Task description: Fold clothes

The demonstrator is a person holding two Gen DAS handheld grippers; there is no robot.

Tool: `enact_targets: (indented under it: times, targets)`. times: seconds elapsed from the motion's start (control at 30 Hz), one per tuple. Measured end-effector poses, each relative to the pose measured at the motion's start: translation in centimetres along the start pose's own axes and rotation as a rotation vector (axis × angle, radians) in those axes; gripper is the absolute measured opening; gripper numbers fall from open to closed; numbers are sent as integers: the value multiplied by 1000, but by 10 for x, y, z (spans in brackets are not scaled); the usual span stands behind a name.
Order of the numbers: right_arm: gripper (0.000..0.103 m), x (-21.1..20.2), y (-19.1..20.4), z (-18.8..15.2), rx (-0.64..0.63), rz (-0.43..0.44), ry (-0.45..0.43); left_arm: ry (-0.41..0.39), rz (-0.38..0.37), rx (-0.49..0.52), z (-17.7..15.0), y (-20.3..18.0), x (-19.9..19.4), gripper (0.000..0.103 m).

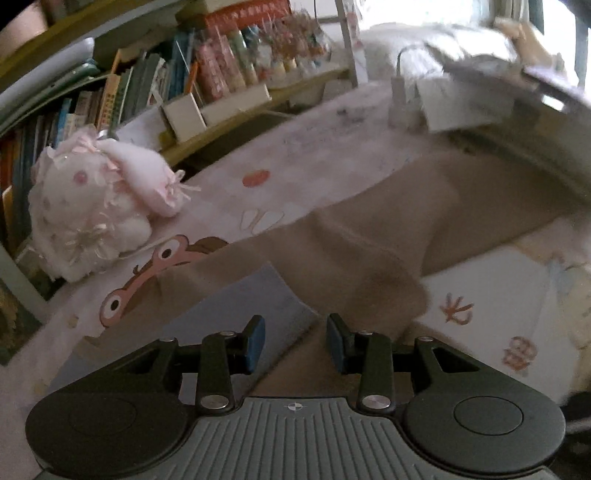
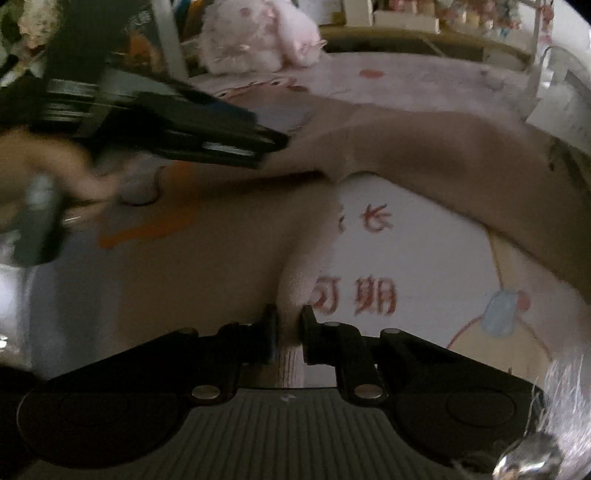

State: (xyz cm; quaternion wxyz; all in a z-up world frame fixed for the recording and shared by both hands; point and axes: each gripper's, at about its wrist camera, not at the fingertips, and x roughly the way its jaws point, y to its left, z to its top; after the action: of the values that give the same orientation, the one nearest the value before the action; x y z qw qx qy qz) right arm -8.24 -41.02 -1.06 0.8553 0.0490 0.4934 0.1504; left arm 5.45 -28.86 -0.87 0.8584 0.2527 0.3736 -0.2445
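Note:
A beige-brown garment [image 1: 388,225] lies spread on a pink printed table cover [image 1: 303,147], one long sleeve running to the right. My left gripper [image 1: 295,341] is open just above the garment's near part, nothing between its blue pads. In the right wrist view the same garment [image 2: 221,251] shows an orange print. My right gripper [image 2: 289,332] is shut on a ribbed edge of the garment [image 2: 291,354]. The left gripper [image 2: 184,136] shows there too, blurred, at upper left over the garment.
A pink and white plush toy [image 1: 99,206] sits at the left on the cover, also in the right wrist view [image 2: 258,33]. Bookshelves [image 1: 110,92] stand behind. A white charger and papers [image 1: 443,99] lie at the far end. A blue-grey sheet [image 1: 236,306] lies under the garment.

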Motion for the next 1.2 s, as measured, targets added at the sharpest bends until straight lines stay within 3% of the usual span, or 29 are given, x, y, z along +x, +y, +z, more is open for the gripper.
enact_targets:
  times: [0.17, 0.4, 0.43, 0.5, 0.57, 0.6, 0.67, 0.8, 1.0, 1.13, 1.2]
  targets:
    - [12, -7, 7, -8, -25, 20, 34, 22, 36, 66, -5, -11, 12, 37]
    - [12, 0, 9, -13, -42, 19, 69, 17, 51, 62, -5, -14, 12, 36]
    - [12, 0, 9, -14, -37, 21, 68, 10, 58, 74, -6, -16, 12, 34]
    - [12, -1, 8, -15, -31, 20, 65, -1, 47, 109, -8, -22, 12, 3]
    - [12, 0, 9, -15, -27, 16, 62, -16, 63, 138, -12, -25, 13, 2]
    - [12, 0, 10, -15, -24, 11, 59, -22, 53, 103, -12, -20, 12, 2]
    - [12, 1, 11, -15, -18, 1, 54, -50, 45, -70, -12, 9, 1, 2]
    - [12, 1, 15, -17, 3, -30, 43, -173, 105, -346, -29, 84, -52, 2]
    - [13, 1, 25, -19, 35, -91, 28, -247, 348, -596, -111, 205, -143, 1]
    - [13, 1, 33, -21, 27, -131, 21, -192, 543, -726, -183, 265, -185, 1]
    - [14, 2, 36, -20, 27, -151, 21, -143, 606, -757, -214, 284, -195, 1]
